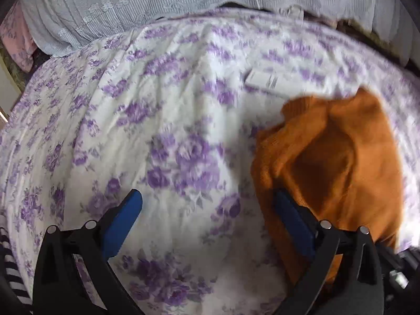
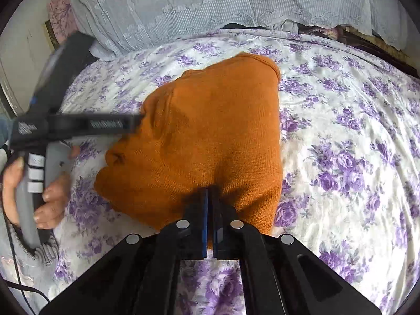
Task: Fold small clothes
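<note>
An orange knitted garment (image 2: 204,136) lies bunched on a bedsheet printed with purple flowers (image 2: 354,144). My right gripper (image 2: 210,193) is shut on its near edge, and the knit shows pinched between the blue pads. In the left wrist view the same garment (image 1: 341,157) fills the right side. My left gripper (image 1: 207,195) is open just above the sheet, with nothing between its blue pads. Its right finger (image 1: 291,218) lies against the garment's left edge. In the right wrist view a hand (image 2: 50,197) holds the left gripper at the garment's left side.
A pale blue lace-trimmed cover (image 1: 131,8) lies across the back of the bed. A small white printed card (image 1: 265,80) rests on the sheet beyond the garment. Striped fabric (image 1: 10,270) shows at the lower left, pink cloth (image 1: 15,42) at the far left.
</note>
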`<action>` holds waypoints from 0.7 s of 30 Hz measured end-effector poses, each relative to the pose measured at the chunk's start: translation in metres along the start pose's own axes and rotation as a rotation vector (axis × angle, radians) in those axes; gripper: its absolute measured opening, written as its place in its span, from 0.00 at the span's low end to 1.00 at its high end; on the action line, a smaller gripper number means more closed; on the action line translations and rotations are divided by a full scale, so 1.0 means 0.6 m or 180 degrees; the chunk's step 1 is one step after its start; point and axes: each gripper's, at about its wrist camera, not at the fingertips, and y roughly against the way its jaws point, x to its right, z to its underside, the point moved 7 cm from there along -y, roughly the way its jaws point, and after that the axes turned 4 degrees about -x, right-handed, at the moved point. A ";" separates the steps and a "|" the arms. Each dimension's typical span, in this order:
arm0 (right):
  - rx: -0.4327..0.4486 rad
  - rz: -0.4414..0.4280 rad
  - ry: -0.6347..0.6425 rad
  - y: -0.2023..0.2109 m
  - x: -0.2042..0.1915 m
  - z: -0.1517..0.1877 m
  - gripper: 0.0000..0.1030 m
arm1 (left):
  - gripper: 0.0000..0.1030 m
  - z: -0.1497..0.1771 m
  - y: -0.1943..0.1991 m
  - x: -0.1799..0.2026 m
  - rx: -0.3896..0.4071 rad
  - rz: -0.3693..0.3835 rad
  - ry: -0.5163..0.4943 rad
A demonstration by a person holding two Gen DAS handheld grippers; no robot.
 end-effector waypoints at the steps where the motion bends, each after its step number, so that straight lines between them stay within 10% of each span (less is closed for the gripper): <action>1: -0.0019 -0.0047 -0.0010 0.001 0.000 0.000 0.00 | 0.96 0.005 -0.002 0.003 0.0086 -0.0178 -0.0035; 8: 0.0092 -0.0304 -0.0164 0.047 0.007 -0.032 0.00 | 0.96 0.020 0.064 -0.016 0.0311 -0.0210 0.0149; 14: 0.0212 -0.0326 -0.0386 0.037 0.057 -0.137 0.03 | 0.96 0.028 0.138 0.051 0.0677 0.0239 -0.0097; 21: -0.0026 -0.0340 -0.0608 -0.090 0.101 -0.155 0.00 | 0.96 0.053 0.079 0.107 0.0570 -0.0179 -0.0496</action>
